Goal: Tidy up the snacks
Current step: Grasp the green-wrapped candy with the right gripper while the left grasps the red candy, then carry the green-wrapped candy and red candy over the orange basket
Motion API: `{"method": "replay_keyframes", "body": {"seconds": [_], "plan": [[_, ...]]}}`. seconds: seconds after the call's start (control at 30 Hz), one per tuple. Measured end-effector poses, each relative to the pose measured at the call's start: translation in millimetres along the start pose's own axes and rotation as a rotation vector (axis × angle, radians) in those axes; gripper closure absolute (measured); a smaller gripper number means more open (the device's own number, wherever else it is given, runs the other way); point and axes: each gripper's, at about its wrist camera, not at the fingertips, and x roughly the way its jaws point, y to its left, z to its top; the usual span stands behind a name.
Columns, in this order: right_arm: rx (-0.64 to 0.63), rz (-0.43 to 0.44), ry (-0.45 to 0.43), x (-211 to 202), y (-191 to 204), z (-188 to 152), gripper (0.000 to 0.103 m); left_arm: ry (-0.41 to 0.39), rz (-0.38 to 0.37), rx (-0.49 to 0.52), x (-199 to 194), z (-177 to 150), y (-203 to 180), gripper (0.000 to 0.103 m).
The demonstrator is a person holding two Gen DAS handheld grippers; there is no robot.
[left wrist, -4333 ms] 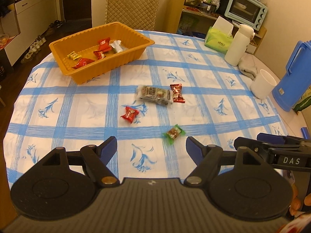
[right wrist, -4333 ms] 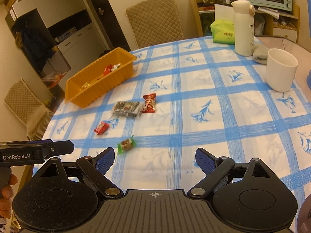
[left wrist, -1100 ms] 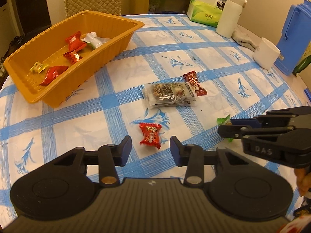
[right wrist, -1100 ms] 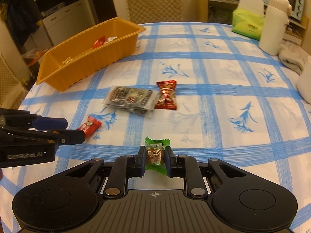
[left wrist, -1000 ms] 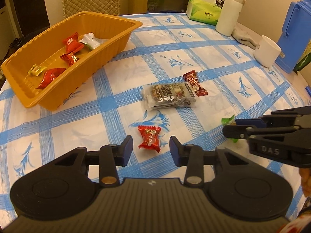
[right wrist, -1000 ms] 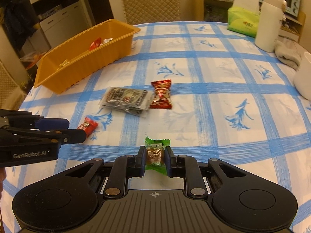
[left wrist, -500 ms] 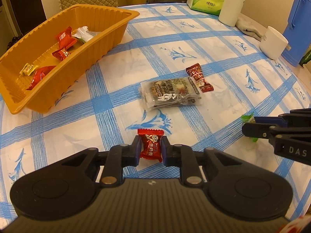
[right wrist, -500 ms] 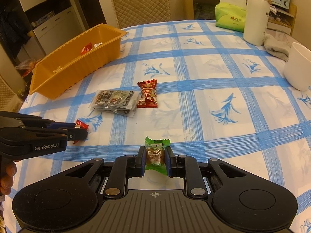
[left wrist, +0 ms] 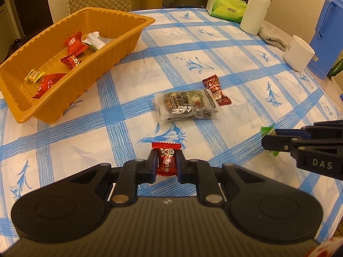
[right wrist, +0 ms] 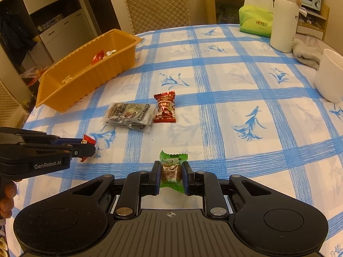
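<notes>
My left gripper (left wrist: pixel 166 163) is shut on a red candy (left wrist: pixel 166 159) and holds it just above the tablecloth. My right gripper (right wrist: pixel 171 174) is shut on a green-wrapped candy (right wrist: pixel 171 167), also low over the cloth. Each gripper shows in the other's view: the right gripper (left wrist: pixel 270 142) and the left gripper (right wrist: pixel 89 147). A clear dark snack packet (left wrist: pixel 186 105) and a dark red candy (left wrist: pixel 216 90) lie mid-table. The orange tray (left wrist: pixel 126 40) at far left holds several candies.
A white mug (left wrist: pixel 299 53), a white thermos (left wrist: pixel 256 8), a green tissue box (left wrist: pixel 227 8), a grey cloth (left wrist: pixel 273 37) and a blue container (left wrist: pixel 330 34) stand along the right and far side. A quilted chair (right wrist: pixel 158 4) stands behind the table.
The left gripper closed on the red candy and lifted it slightly. The right gripper kept hold of the green candy and drew back from the packet.
</notes>
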Motion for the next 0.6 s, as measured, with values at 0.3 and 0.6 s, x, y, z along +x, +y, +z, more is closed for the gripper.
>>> {"method": "replay_keyframes", "body": {"seconds": [0.3,0.6], "plan": [[-0.006,0.037,-0.009,-2,5,10,0.083,-0.043,-0.007,-0.038,-25,4,7,0.088],[-0.026,0.101,-0.021,0,19,30,0.083,-0.107,0.004,-0.064,-50,20,19,0.088]]}}
